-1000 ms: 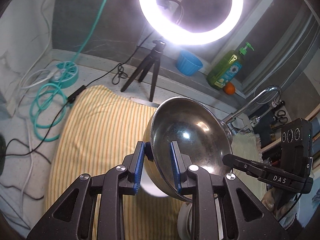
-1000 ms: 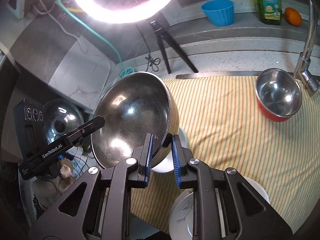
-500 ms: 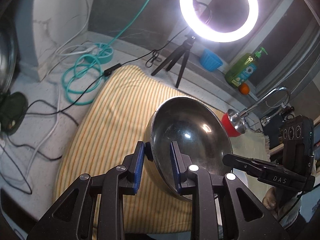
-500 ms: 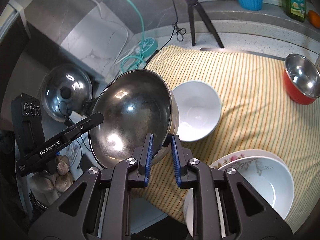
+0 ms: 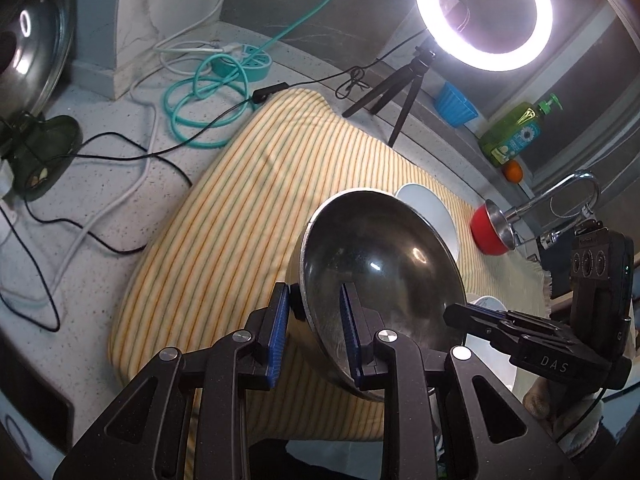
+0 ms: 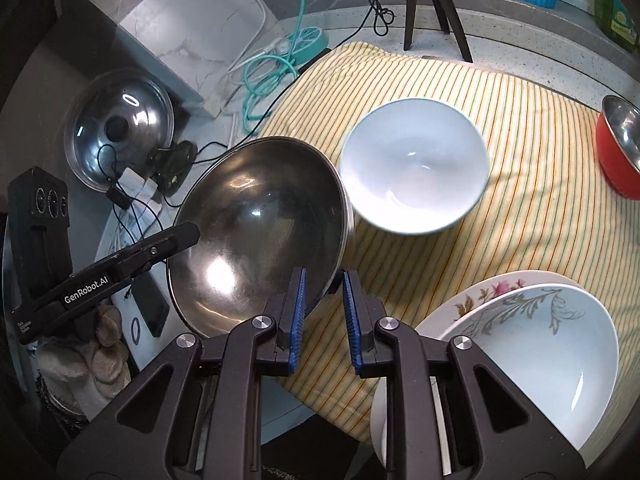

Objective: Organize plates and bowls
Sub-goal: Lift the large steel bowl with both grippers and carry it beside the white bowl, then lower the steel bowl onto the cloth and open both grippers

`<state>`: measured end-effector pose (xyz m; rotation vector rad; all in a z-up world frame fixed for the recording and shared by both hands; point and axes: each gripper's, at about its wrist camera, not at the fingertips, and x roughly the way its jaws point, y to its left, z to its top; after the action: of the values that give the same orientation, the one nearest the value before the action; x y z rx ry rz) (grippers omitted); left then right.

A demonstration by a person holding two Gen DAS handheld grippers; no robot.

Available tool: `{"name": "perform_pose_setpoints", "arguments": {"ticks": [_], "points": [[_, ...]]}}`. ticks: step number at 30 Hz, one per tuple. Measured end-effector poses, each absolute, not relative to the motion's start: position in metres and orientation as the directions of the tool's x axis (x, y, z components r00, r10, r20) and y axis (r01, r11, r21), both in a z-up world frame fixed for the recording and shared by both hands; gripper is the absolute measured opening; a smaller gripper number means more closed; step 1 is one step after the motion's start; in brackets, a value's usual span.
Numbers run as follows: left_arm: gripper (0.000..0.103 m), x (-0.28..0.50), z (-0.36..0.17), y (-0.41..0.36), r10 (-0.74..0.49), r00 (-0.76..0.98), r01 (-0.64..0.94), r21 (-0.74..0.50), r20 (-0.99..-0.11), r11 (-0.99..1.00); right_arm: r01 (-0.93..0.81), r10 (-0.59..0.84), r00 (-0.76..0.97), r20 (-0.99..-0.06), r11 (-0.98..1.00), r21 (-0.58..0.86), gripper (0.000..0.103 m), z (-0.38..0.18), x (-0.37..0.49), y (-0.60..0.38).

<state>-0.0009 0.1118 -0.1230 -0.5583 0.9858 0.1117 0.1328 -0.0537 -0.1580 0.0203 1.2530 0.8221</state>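
Both grippers hold a large steel bowl by its rim, lifted above the front edge of the striped cloth. My left gripper is shut on its near rim; my right gripper is shut on the opposite rim of the same steel bowl. A white bowl sits on the cloth behind it. A white bowl with a grey leaf pattern rests on a flowered plate at the front right. A red bowl with a steel inside stands at the far right.
A ring light on a tripod, a blue cup, a green soap bottle and an orange line the back ledge. A faucet is at right. Cables and a teal power strip lie left; a pot lid leans there.
Both grippers have pulled back and up with the steel bowl, away from the ring light. The white bowl beneath it on the cloth has come into full view.
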Motion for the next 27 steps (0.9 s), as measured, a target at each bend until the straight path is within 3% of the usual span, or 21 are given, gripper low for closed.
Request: {"name": "perform_pose_setpoints", "arguments": {"ticks": [27], "points": [[0.023, -0.015, -0.151, 0.12, -0.155, 0.52, -0.372, -0.386, -0.84, 0.844, -0.575, 0.517, 0.028, -0.856, 0.709, 0.409, 0.019, -0.181, 0.126, -0.035]]}}
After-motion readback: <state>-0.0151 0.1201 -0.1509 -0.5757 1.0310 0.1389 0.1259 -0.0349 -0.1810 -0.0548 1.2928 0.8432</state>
